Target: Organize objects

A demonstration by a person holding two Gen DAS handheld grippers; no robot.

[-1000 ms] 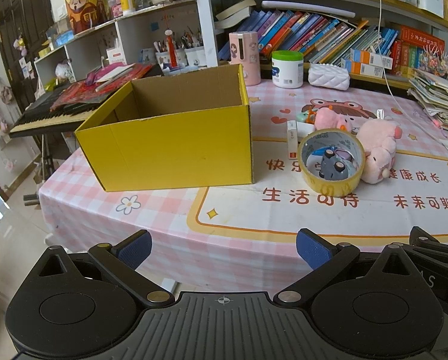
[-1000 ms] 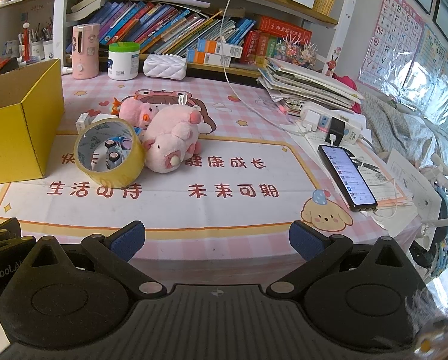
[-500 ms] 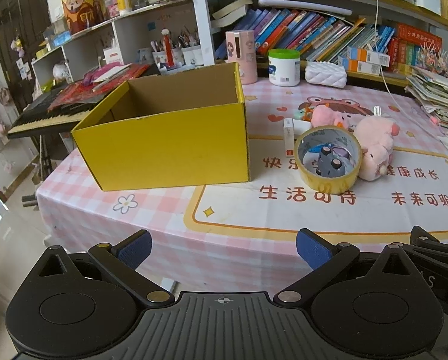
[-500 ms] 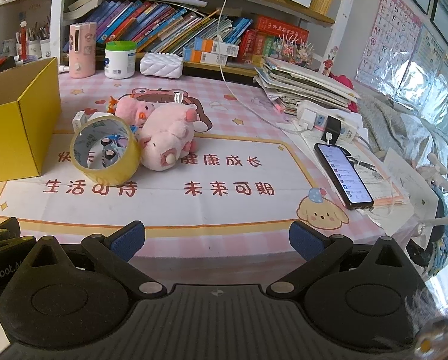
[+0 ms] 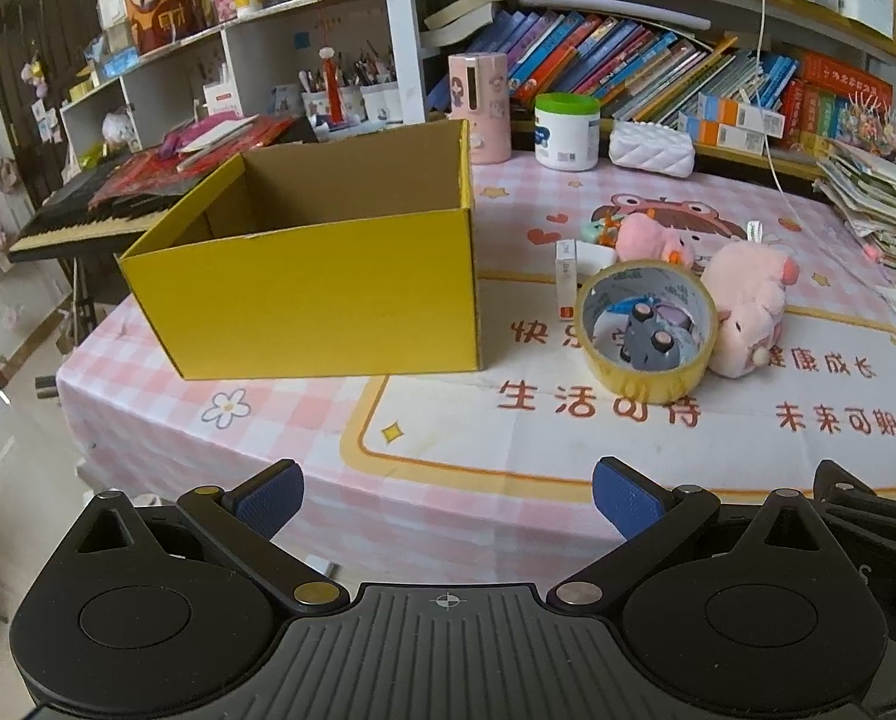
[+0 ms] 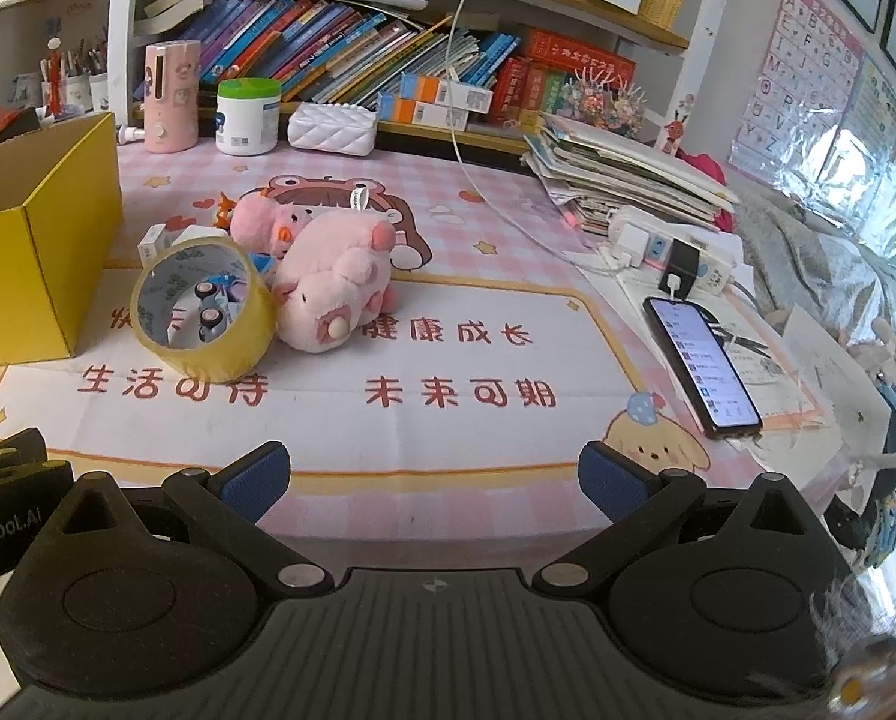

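Box: yellow cardboard box (image 5: 322,306), open-topped, rectangular, on the checked cloth's left.
Tape: glossy yellow tape roll (image 5: 646,333), tilted, right of the box.
Plush: fuzzy pink pig (image 6: 334,282) touching the roll.
Left gripper (image 5: 446,495): fingers spread, empty.
Right gripper (image 6: 433,480): fingers spread, empty.

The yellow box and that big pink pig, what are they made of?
The yellow box looks like cardboard: matte yellow outside, bare brown inside, thin folded edges. The big pink pig seems to be plush fabric, fuzzy and rounded, probably soft-stuffed.
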